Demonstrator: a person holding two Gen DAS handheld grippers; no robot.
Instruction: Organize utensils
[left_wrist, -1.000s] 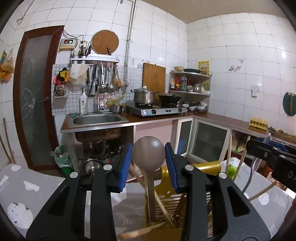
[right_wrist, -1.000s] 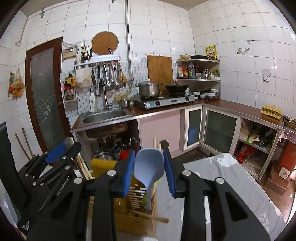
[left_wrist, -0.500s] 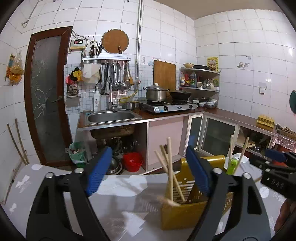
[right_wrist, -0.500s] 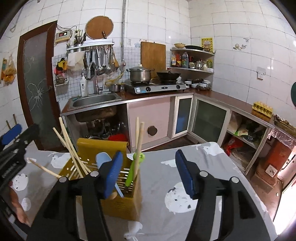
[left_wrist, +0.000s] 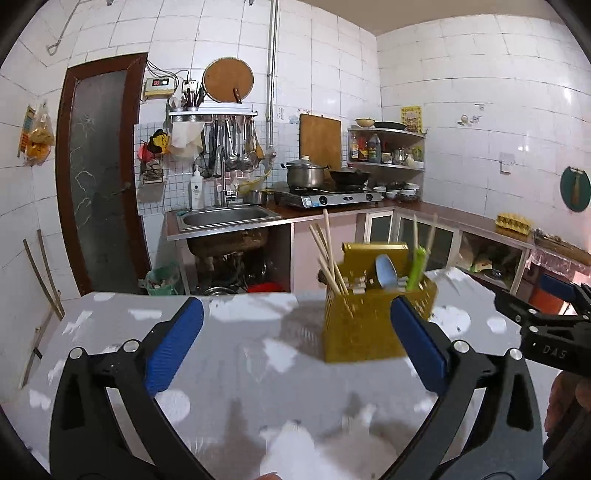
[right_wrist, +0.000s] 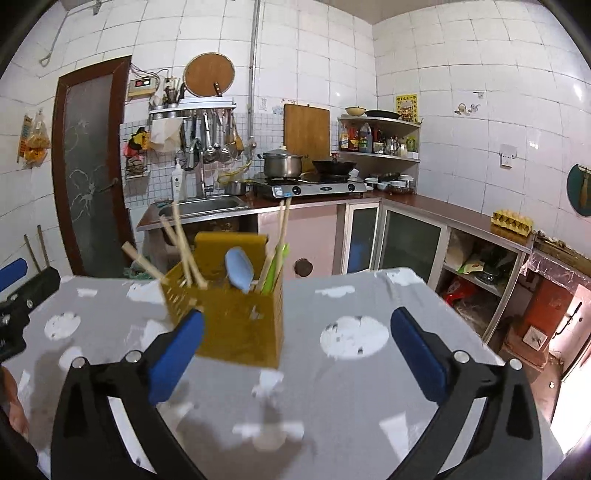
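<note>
Utensils are not in either claw. Left claw (left_wrist: 295, 341) spread wide, blue pads (left_wrist: 173, 345) far apart, nothing between them. Right claw (right_wrist: 295, 354) same: wide open, pads (right_wrist: 419, 356) holding nothing.

Pose: both claws sit low over the counter (left_wrist: 258, 369), pointing forward and roughly level toward the kitchen wall. Left claw is on the holder's left and near side; in its view the holder appears just inside its right pad, not touched. Right claw is on the holder's right and near side; its left pad overlaps the holder's lower front corner in view, contact cannot be confirmed. Each claw shows at the edge of the other's camera, well apart. A bit of the person's hand (left_wrist: 570, 397) shows behind the right claw in the left view.

Yellow utensil holder (right_wrist: 236, 314) stands upright on the grey, white-patterned cloth covering the counter. Contents, seen from the right:
- wooden chopsticks (right_wrist: 183, 251) in the left compartment, leaning left, one splayed low and out
- blue spoon (right_wrist: 239, 271) in the middle, bowl up, just above the rim
- green utensil (right_wrist: 275, 269) plus two more pale sticks (right_wrist: 282, 232) in the right compartment, near upright

Image of holder is motion-blurred in both views; perforated walls only partly legible.

Beyond: steel sink (left_wrist: 225, 218), hanging ladles (left_wrist: 232, 147), pot (left_wrist: 304, 173) and wok on a two-burner stove (left_wrist: 332, 197), corner shelf with bottles, egg tray (left_wrist: 515, 221) on the side worktop.
</note>
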